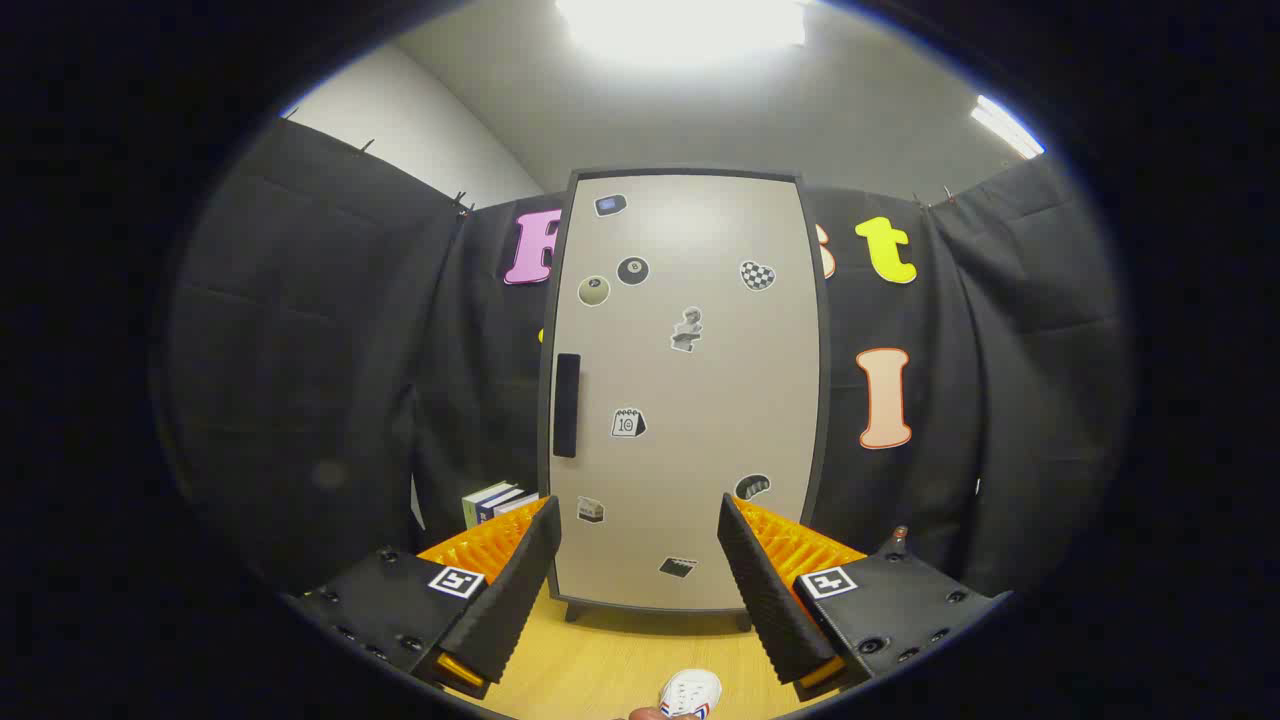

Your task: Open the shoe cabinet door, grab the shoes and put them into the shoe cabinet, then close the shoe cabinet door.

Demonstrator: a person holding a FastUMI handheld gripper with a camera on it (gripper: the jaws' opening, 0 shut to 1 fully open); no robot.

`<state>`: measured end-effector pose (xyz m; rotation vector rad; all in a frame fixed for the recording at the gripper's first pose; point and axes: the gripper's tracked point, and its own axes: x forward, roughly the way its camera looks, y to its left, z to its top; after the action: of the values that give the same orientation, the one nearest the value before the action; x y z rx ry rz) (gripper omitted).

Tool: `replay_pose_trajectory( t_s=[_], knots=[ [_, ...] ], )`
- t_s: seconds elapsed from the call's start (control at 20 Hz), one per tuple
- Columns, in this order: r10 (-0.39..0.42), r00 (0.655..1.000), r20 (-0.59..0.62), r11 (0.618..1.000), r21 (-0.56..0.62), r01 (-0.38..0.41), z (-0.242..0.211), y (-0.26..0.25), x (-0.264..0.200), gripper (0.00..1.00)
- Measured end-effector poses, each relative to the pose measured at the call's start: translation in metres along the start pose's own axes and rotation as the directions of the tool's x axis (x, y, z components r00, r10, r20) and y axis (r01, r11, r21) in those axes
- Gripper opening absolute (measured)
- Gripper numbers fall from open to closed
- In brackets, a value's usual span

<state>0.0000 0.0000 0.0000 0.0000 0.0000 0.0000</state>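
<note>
With the claw (635, 590) held wide and empty, the handle (566, 405) beyond its left finger should be gripped squarely before the door (690, 400) is pulled.

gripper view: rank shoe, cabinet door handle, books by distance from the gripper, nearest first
The gripper is open, holding nothing.
1. White shoe: on the wooden floor, low between the fingers.
2. Books: beyond the left finger, beside the cabinet.
3. Door handle: left edge of the shut cabinet door, higher up.
</note>
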Motion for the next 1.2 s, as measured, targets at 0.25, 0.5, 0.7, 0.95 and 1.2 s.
replay_pose_trajectory(
  t_s=[0.25,0.5,0.7,0.95,1.2],
  knots=[
    [0.007,1.0,-0.003,1.0,-0.004,-0.007,0.005,0.003,0.003,0.98],
    [-0.005,1.0,-0.008,1.0,-0.029,0.005,0.009,0.004,0.009,0.98],
    [-0.024,1.0,-0.012,1.0,-0.018,0.024,0.01,-0.002,0.012,0.99],
    [-0.048,0.998,-0.03,0.999,-0.011,0.047,0.006,-0.006,0.017,0.99],
    [-0.058,0.997,-0.046,0.998,-0.031,0.057,0.008,-0.001,0.023,0.99]
  ],
)
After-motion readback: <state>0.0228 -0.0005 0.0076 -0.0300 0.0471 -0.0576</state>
